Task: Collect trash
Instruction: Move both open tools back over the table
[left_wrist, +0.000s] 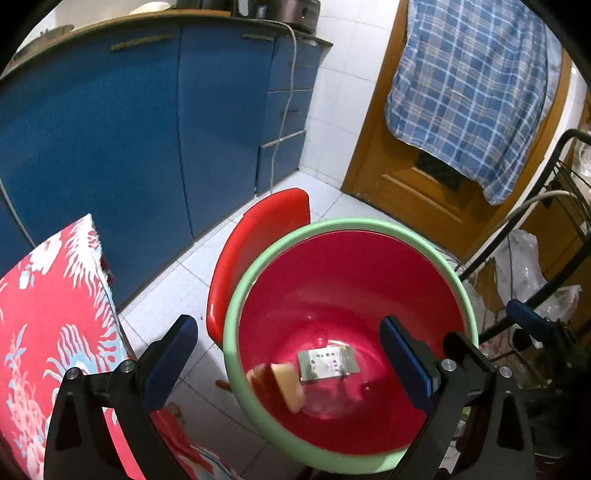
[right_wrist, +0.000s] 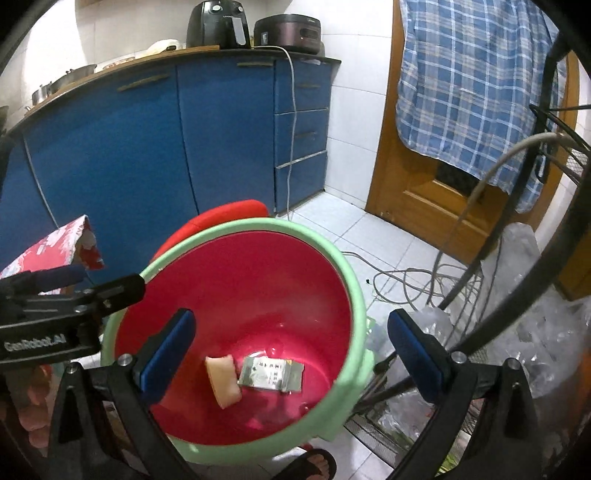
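A red bucket (left_wrist: 369, 280) with a pale green rim is seen from above in both views. It stands on a white tiled floor (left_wrist: 173, 295).

Two bits of trash are seen at the bottom of the bucket. One is a silver packet (left_wrist: 324, 363) (right_wrist: 271, 374) with small print on it, lying flat. The other is a pale, bread-like piece (left_wrist: 288, 386) (right_wrist: 223, 380), and it is blurred in the left view. The two are just beside each other, and it cannot be told if they touch.

The left gripper (left_wrist: 288, 362) is held over the bucket with its jaws spread wide. Nothing is held between its blue pads (left_wrist: 404, 365). The right gripper (right_wrist: 291, 354) is also held over the bucket with its jaws wide apart, and nothing is held in it. The black frame of the left gripper is seen at the left edge of the right view, over the rim of the bucket.

A red chair (left_wrist: 258, 236) is seen just behind the bucket. A red cloth with flowers (left_wrist: 48, 332) is seen to the left. Blue cupboards (left_wrist: 129, 140) are seen at the back, with a grey cord (right_wrist: 293, 122) hanging down in front of them. A blue checked cloth (left_wrist: 469, 88) is hung on a brown door (left_wrist: 402, 181). A black wire rack (right_wrist: 491, 266) with clear plastic bags (right_wrist: 524, 321) is seen to the right. A foot in a sandal (right_wrist: 317, 463) is seen at the bottom of the right view.
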